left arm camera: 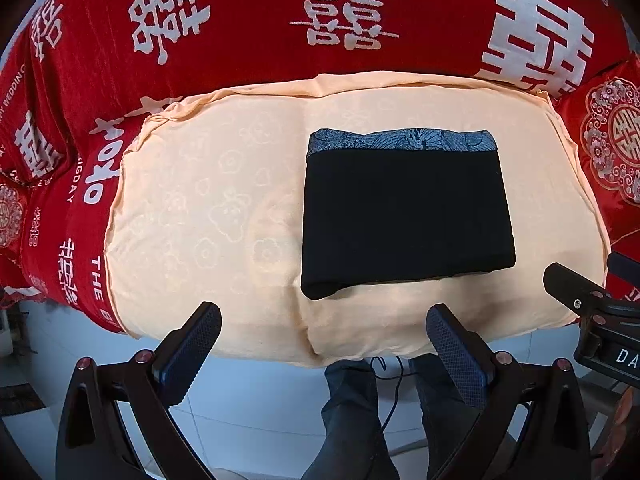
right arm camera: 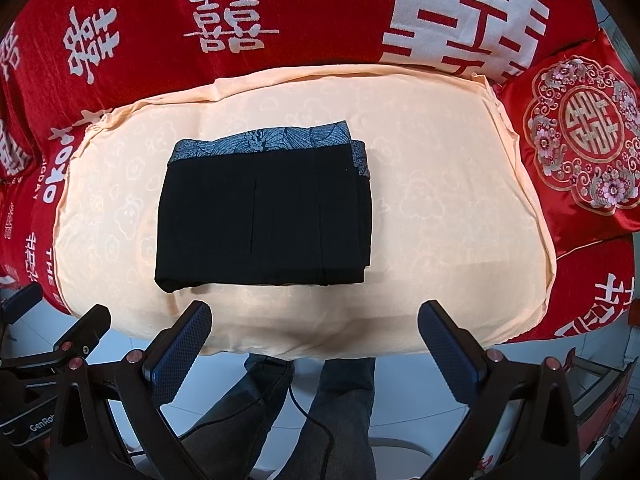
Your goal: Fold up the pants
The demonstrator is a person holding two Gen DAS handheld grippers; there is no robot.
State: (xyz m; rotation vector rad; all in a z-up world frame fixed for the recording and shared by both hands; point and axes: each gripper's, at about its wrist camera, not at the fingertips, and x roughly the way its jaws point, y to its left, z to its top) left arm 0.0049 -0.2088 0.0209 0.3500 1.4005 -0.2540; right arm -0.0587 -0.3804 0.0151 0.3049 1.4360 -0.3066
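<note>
Left wrist view: the black pants (left arm camera: 406, 216) lie folded into a compact rectangle on the peach cushion (left arm camera: 192, 216), right of the cushion's middle, with the blue patterned waistband (left arm camera: 400, 141) along the edge farthest from the camera. The left gripper (left arm camera: 322, 330) hangs off the cushion's near edge, released, its jaws spread wide and empty, well apart from the pants. A tip of the right gripper (left arm camera: 568, 286) shows at the cushion's near right corner. A red blanket (left arm camera: 248, 8) with white characters lies beyond the cushion.

Right wrist view: the pants (right arm camera: 260, 216) sit left of the cushion's (right arm camera: 440, 200) middle, edges stacked fairly squarely, one layer stepping out at the right side. The right gripper (right arm camera: 314, 326) is likewise released and empty, short of the cushion's near edge. A red embroidered pillow (right arm camera: 580, 140) rests against the cushion's right side.

Judged from both views, folding appears complete; at most a slight squaring of the stepped edge remains
</note>
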